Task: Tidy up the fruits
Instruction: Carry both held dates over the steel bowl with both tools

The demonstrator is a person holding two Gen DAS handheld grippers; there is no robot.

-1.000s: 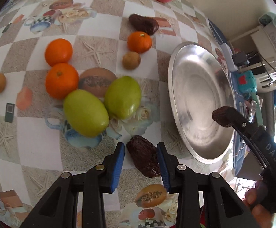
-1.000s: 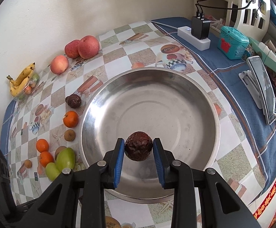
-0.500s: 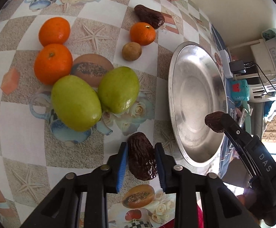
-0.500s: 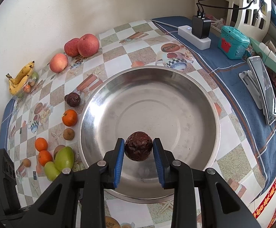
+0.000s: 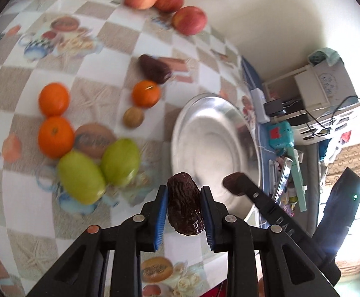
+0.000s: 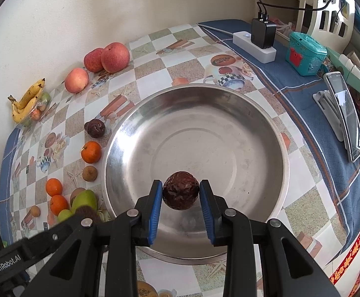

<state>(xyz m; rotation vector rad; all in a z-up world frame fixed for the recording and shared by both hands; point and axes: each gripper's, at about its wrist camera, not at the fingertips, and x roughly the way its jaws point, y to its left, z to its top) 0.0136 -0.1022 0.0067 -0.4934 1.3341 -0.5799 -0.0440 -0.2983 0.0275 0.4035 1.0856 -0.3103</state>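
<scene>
My left gripper (image 5: pixel 183 198) is shut on a dark wrinkled avocado (image 5: pixel 183 208), lifted off the checked tablecloth beside the steel bowl (image 5: pixel 197 113). In the right wrist view my right gripper (image 6: pixel 180 194) is shut on another dark wrinkled avocado (image 6: pixel 180 193), hanging over the near part of the steel bowl (image 6: pixel 264 123), which holds nothing. A third dark avocado (image 6: pixel 95 128) lies left of the bowl. Two green mangoes (image 5: pixel 120 162), three oranges (image 5: pixel 55 136) and small brown fruits (image 5: pixel 133 116) lie on the cloth to the left.
Three red apples (image 6: pixel 115 57) and a bunch of bananas (image 6: pixel 27 100) sit along the wall at the back left. A white power strip with a black charger (image 6: pixel 255 44), a teal box (image 6: pixel 306 53) and a phone on a stand (image 6: pixel 345 113) line the blue cloth on the right.
My left gripper closed on the dark avocado and lifted it off the cloth, swinging toward the bowl. The right gripper holds still over the bowl with its avocado.
</scene>
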